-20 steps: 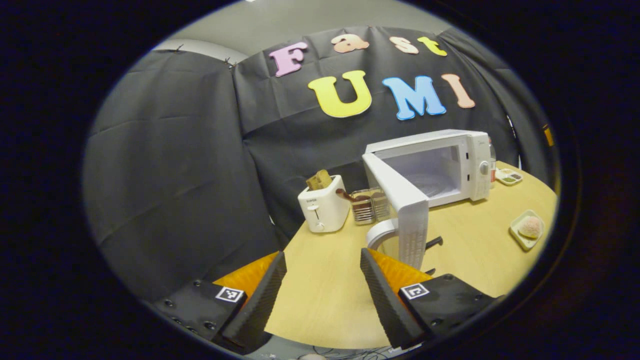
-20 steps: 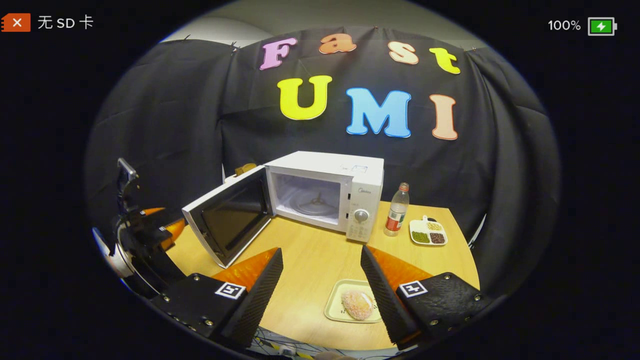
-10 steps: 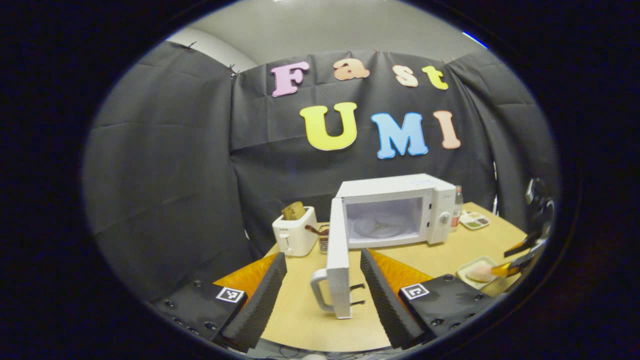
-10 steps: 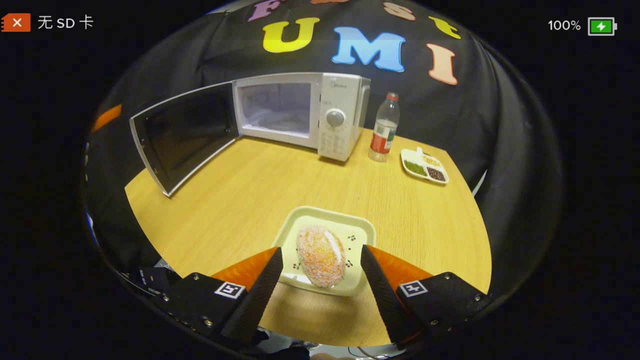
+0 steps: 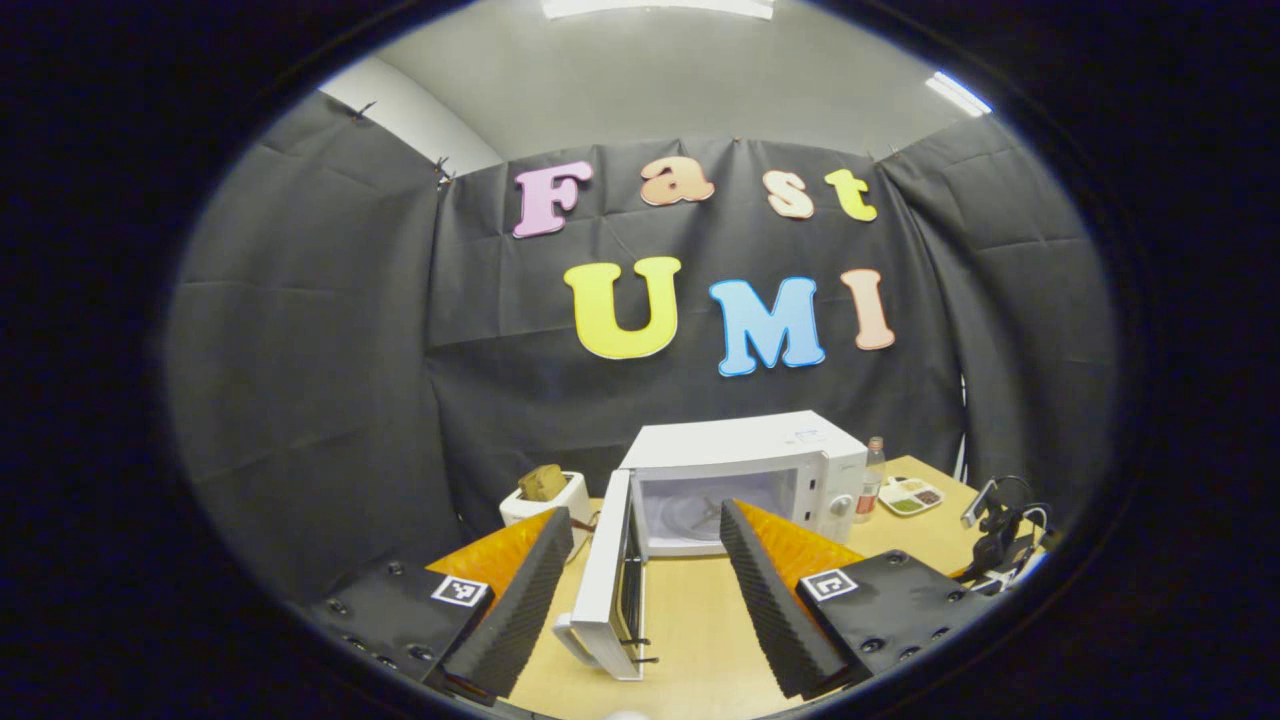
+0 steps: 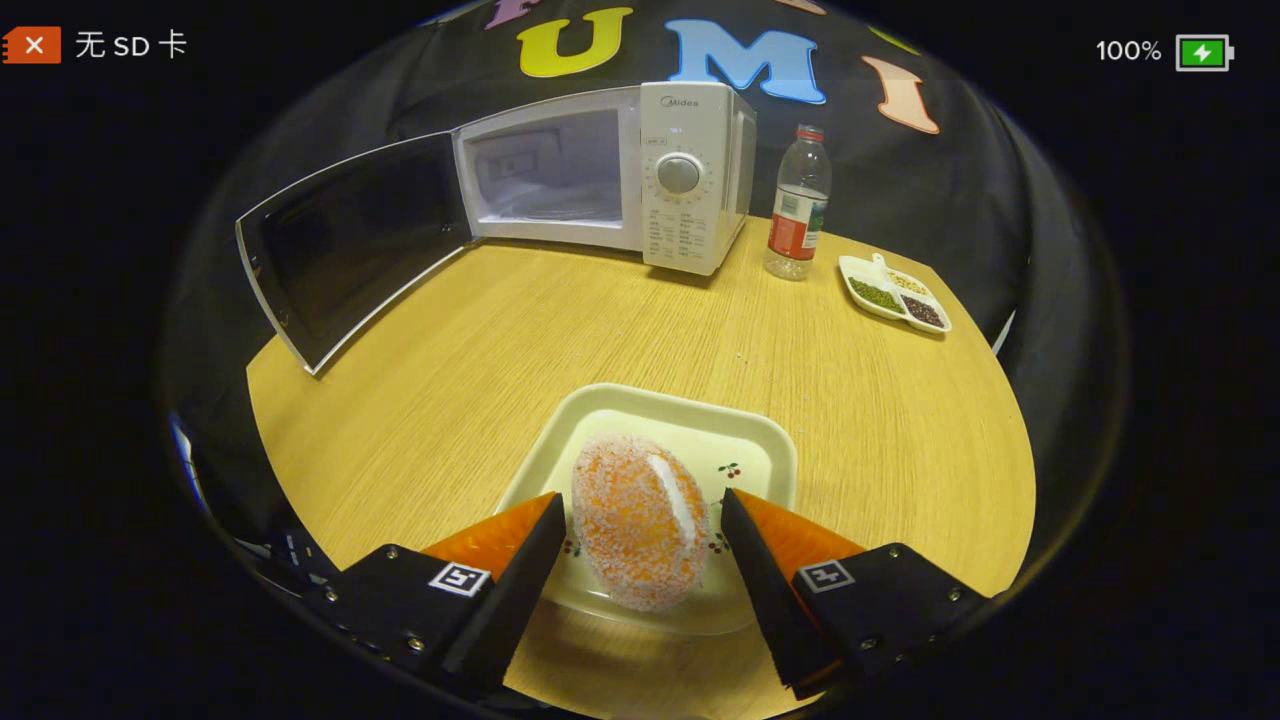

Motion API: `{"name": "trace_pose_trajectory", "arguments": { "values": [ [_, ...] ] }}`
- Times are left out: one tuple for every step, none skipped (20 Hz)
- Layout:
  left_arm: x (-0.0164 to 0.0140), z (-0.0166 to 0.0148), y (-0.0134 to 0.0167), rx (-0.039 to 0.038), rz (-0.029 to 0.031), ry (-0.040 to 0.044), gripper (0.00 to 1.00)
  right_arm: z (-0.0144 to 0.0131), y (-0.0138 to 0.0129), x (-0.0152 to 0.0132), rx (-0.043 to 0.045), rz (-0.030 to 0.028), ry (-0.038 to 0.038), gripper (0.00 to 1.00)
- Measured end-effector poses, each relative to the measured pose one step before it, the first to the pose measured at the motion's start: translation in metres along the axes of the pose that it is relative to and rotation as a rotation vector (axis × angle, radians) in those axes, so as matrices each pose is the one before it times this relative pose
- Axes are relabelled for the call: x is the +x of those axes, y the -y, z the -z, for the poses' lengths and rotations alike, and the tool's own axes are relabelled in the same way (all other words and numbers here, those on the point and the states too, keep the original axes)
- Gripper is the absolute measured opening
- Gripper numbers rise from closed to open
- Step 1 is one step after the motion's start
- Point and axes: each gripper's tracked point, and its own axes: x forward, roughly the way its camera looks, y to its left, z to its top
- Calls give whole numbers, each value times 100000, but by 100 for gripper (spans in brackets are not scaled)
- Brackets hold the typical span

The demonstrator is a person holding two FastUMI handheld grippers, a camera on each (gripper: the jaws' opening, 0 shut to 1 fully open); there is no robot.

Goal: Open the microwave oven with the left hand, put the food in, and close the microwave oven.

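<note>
Since a second ago the left hand-held gripper has drawn back from the microwave oven, while the right hand-held gripper has dropped low over the food, which now sits between its spread fingers. That food — a rounded, orange, crumb-coated piece — rests on a pale square plate at the near edge of the table, well apart from the oven. Neither finger looks to be pressing on it yet; the jaws stand apart on either side, probably lined up this way so that they can close across its narrower width. The oven door hangs wide open to the left, leaving the cavity clear for loading, so the opening step seems done. In the left gripper view the left hand-held gripper also has its fingers apart and holds nothing; the door's outer edge shows between them, which would suit a push to shut it later. A toaster stands behind the door. A bottle and a small divided dish stand to the right of the oven, out of the likely path. What remains, I judge, is gripping the food firmly enough not to crush its coating.
</note>
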Motion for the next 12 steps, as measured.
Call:
{"name": "trace_pose_trajectory", "arguments": {
  "values": [
    [221, -92, 184, 611, 416, -112, 100, -174, -50, 236, 280, -572, -108, 96],
    [114, -203, 235, 828, 409, -49, 100, 285, 49, 328, -185, -554, -745, 96],
    [208, 61, 133, 855, 266, -180, 100, 249, 156, 317, -272, 400, -1351, 95],
    [150, -119, 157, 832, 449, -175, 100, 259, -45, 460, -181, -910, -1280, 92],
    [213, -57, 109, 744, 280, -76, 100, -252, -36, -335, -344, -145, -15, 89],
    [146, -228, 79, 1127, 417, 115, 100, -114, -143, 104, -890, -1650, -186, 79],
    [90, -269, 41, 1049, 441, 375, 100, 192, 73, -7, -584, -396, -1332, 76],
    [125, -182, 138, 707, 447, 257, 100, -26, 197, -16, -514, 663, -2191, 73],
    [199, -81, 133, 383, 538, 283, 100, -152, 107, -215, 149, 125, -1913, 62],
    [173, -165, 54, 390, 531, 231, 100, -486, -702, -399, 1398, -2160, -791, 62],
    [182, 14, -55, 479, 488, -65, 100, -1687, -716, -730, 2628, -1787, 3611, 62],
    [55, -170, 70, 456, 608, 440, 100, -1643, -1327, -431, 1728, -3401, 2176, 62]
  ]
}}
